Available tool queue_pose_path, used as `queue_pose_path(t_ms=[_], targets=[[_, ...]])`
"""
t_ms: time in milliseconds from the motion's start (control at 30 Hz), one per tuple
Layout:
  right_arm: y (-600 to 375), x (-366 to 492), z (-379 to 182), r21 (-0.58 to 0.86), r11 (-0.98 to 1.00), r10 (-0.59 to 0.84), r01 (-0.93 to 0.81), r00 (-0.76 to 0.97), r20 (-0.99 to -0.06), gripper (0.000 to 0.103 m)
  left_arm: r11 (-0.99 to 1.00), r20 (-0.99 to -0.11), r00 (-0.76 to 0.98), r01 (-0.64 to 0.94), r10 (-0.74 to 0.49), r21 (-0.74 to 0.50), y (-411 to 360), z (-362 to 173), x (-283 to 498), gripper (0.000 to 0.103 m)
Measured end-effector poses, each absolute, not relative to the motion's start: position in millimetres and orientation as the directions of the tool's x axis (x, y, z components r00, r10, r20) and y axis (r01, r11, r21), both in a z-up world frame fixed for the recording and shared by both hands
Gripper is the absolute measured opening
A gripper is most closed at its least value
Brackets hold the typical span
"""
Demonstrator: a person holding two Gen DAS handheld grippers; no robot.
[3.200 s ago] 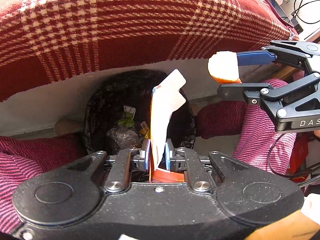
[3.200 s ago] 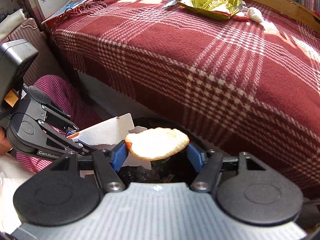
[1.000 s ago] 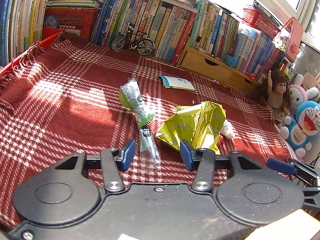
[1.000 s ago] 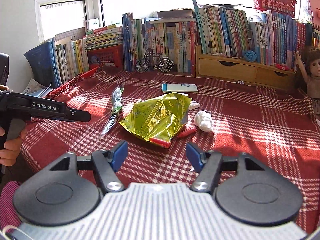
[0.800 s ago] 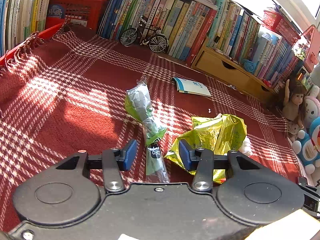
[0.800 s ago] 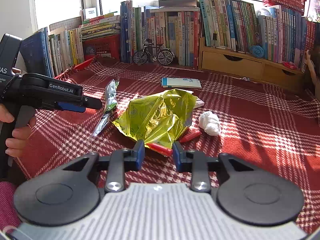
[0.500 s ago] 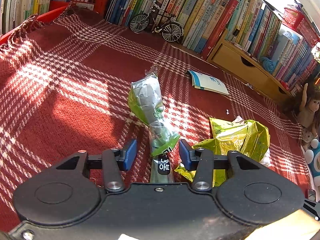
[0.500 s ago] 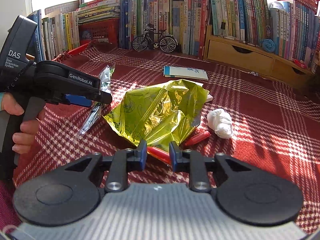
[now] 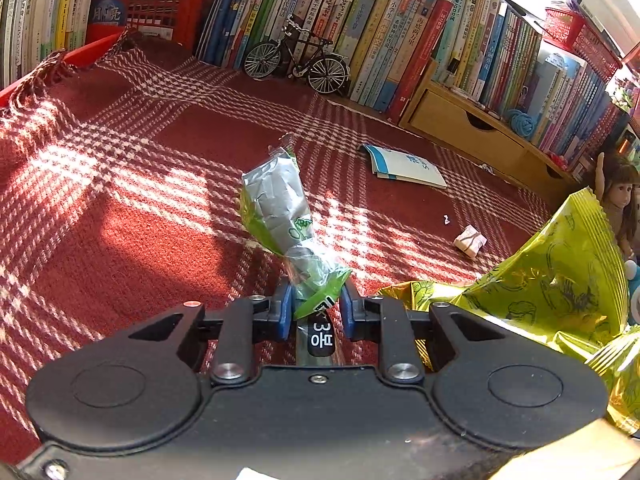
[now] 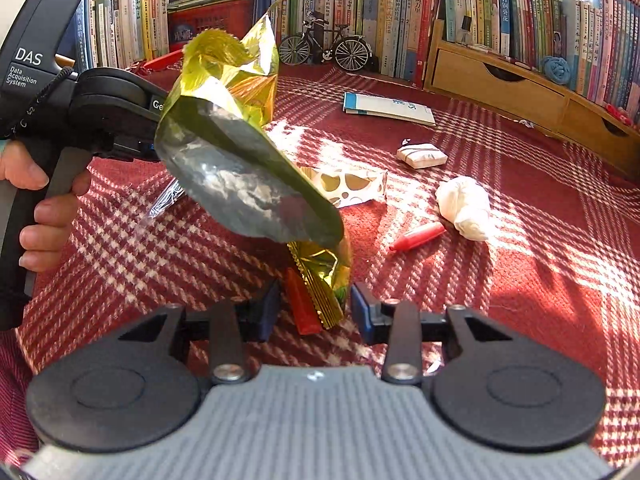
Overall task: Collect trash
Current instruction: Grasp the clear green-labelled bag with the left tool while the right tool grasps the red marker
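Pick-up is the step in hand, and both grippers are busy with it above the red and white plaid blanket [image 9: 120,220] that covers the counter.

Nearest in the left wrist view, the left gripper [image 9: 314,310] has its blue jaws pressed on the narrow neck of a crumpled green and silver plastic wrapper [image 9: 280,208]. These jaws have just been closing, and the wrapper stands up between them, its far end raised off the blanket.

In the right wrist view, the right gripper [image 10: 314,310] has a shiny yellow-green foil snack bag [image 10: 240,152] with a red bottom edge between its jaws. The bag rises up and leans to the left, so it seems lifted, but the jaws stand a little apart from it and have just opened slightly; I cannot tell if the grip is firm.

Farther on the blanket lie a red pen cap [image 10: 418,236], a crumpled white tissue [image 10: 464,206], a spotted white paper wrapper [image 10: 348,186] and a small white folded packet [image 10: 422,155]. Behind them a thin blue and white booklet [image 10: 386,108] lies near the bookshelf.

I judge the next move needs a secure hold on both pieces, then a carry to a bin, which is not in view.
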State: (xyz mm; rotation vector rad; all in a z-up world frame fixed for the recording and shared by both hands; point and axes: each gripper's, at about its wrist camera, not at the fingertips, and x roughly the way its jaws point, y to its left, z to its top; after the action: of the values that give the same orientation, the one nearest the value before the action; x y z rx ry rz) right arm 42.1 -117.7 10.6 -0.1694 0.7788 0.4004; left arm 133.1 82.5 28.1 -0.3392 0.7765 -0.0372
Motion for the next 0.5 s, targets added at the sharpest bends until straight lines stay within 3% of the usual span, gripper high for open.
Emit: queue_pose_path(t_ms=[100,500], targets=[[-122.6,35.8,10.9,0.005,0.915,0.287,-0.403,0.642,-0.711,0.056,0.947,-0.668,0.725,-0.072,-0.165,-0.312,83.0,33.6,123.2,0.023],[-124.9,31.6,11.0,0.032,0.917,0.301,-0.398,0.636,-0.711,0.053,0.959,-0.615,0.776,-0.046,-0.142,-0.279,98.9,65.1,89.2,0.023]])
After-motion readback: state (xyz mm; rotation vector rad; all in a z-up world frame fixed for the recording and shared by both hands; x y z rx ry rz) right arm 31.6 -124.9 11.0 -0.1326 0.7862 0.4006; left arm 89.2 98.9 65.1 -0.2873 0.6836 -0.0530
